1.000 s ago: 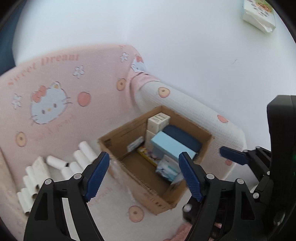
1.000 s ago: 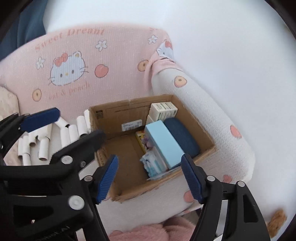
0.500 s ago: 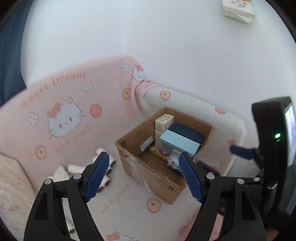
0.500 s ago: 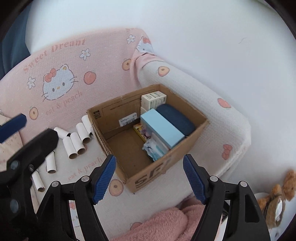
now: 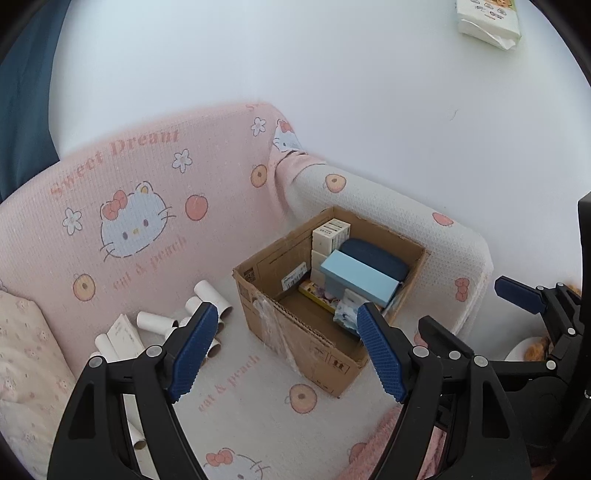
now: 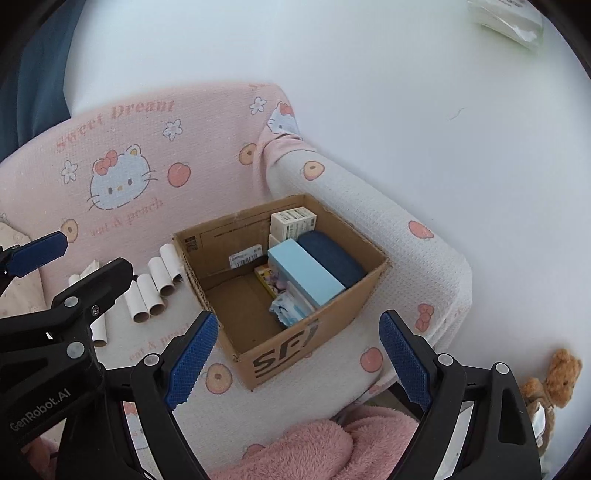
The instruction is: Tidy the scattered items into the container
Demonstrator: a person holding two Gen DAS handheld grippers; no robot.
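An open cardboard box stands on a pink sofa seat against the right armrest. It holds a light blue box, a dark blue case, white cartons and small packets. Several white cardboard tubes lie on the seat left of the box. My left gripper is open and empty, above the seat in front of the box. My right gripper is open and empty, above the box's front wall.
A pink fluffy blanket lies at the sofa's front edge. A floral cushion sits at the left. A teddy bear sits on the floor at right. A white tissue pack lies far off on the floor.
Both grippers have pulled back and up from the box, which now looks smaller and farther. Both stayed open and empty.
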